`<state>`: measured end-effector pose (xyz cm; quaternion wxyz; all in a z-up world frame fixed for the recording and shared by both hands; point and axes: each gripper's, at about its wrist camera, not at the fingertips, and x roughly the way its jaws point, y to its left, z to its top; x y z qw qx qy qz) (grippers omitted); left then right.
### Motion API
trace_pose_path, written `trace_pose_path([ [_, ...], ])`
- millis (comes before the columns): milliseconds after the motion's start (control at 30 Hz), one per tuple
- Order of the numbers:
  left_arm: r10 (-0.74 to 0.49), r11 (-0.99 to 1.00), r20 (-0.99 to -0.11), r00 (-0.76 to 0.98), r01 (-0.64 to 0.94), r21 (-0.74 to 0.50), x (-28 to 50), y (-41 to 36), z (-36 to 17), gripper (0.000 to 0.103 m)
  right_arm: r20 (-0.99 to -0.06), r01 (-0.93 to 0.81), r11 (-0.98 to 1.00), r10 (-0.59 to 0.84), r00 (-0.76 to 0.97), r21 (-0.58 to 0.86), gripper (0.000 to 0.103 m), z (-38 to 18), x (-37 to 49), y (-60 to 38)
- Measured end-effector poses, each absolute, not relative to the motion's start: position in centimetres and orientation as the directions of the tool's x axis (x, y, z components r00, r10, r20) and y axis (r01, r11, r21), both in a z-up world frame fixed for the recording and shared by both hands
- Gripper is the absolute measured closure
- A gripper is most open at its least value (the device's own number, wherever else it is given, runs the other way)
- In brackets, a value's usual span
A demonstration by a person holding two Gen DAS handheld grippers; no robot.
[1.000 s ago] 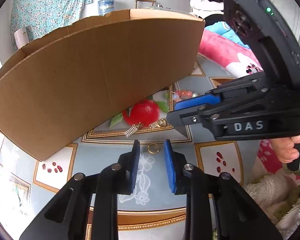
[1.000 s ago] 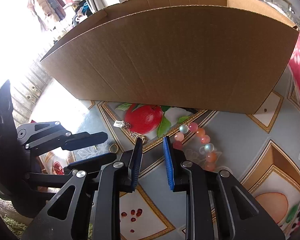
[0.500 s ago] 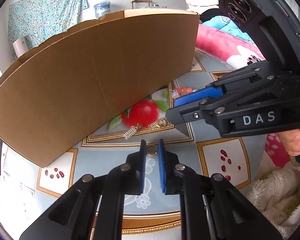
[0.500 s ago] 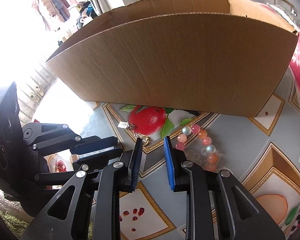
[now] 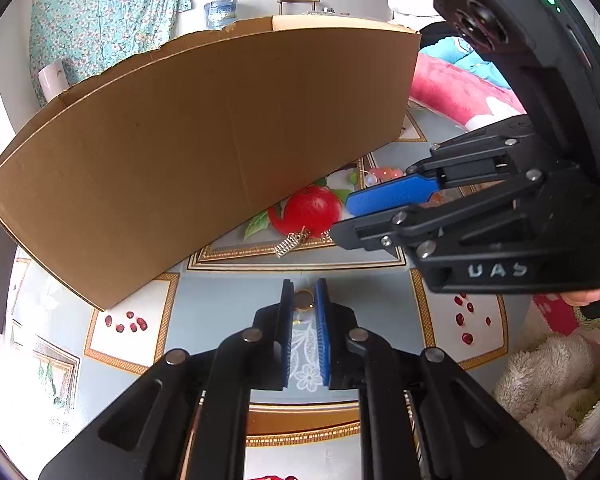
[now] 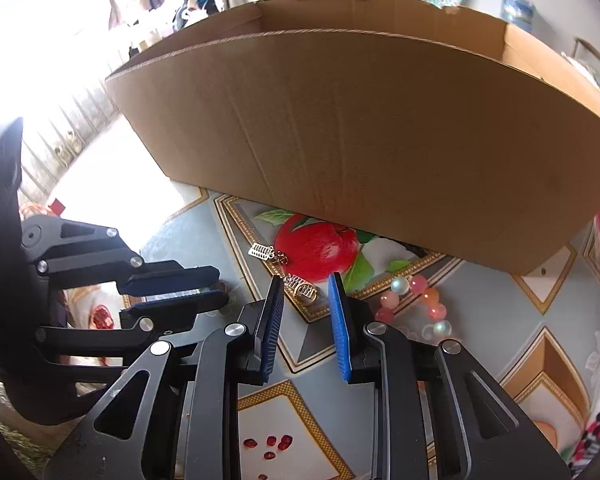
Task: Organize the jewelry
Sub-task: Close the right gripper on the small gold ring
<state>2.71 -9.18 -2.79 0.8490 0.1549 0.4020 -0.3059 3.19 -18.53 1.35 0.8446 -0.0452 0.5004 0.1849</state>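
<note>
Left gripper point(image 5: 303, 296) clamped on a small gold ring point(image 5: 303, 301), pads pressed against both its sides just above the patterned tablecloth point(image 5: 228, 312), jaws having just been closing. Right gripper point(image 6: 305, 285) with jaws apart, nothing between the pads, hovering over a pair of gold comb-shaped earrings point(image 6: 296, 280) lying beside the printed red apple (one earring point(image 6: 262, 250) a little nearer the cardboard box). Pink and pearl bead bracelet point(image 6: 414, 300) lying on the cloth close to the box wall, apart from the earrings. Open cardboard box point(image 5: 204, 140) standing across the far part of the cloth, behind all the jewelry.
</note>
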Motion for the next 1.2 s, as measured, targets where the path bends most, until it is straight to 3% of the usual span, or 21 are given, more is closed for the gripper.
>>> trace_pose_path([
  [133,-0.399,0.764,-0.776,0.488,0.645,0.013,2.7,-9.0,-2.8,0.093,-0.867,-0.392,0.919,0.218,0.448,0.029,0.08,1.5,2.8,-17.0],
  [367,-0.4,0.764,-0.775,0.488,0.645,0.011,2.8,-9.0,-2.7,0.093,-0.868,-0.415,0.91,0.206,0.451,0.001,0.092,1.6,2.2,-15.6],
  [1200,-0.435,0.76,-0.731,0.525,0.65,0.014,1.1,-8.3,0.1,0.093,-0.815,-0.361,0.931,0.255,0.521,0.061,0.093,5.1,-0.1,-18.8],
])
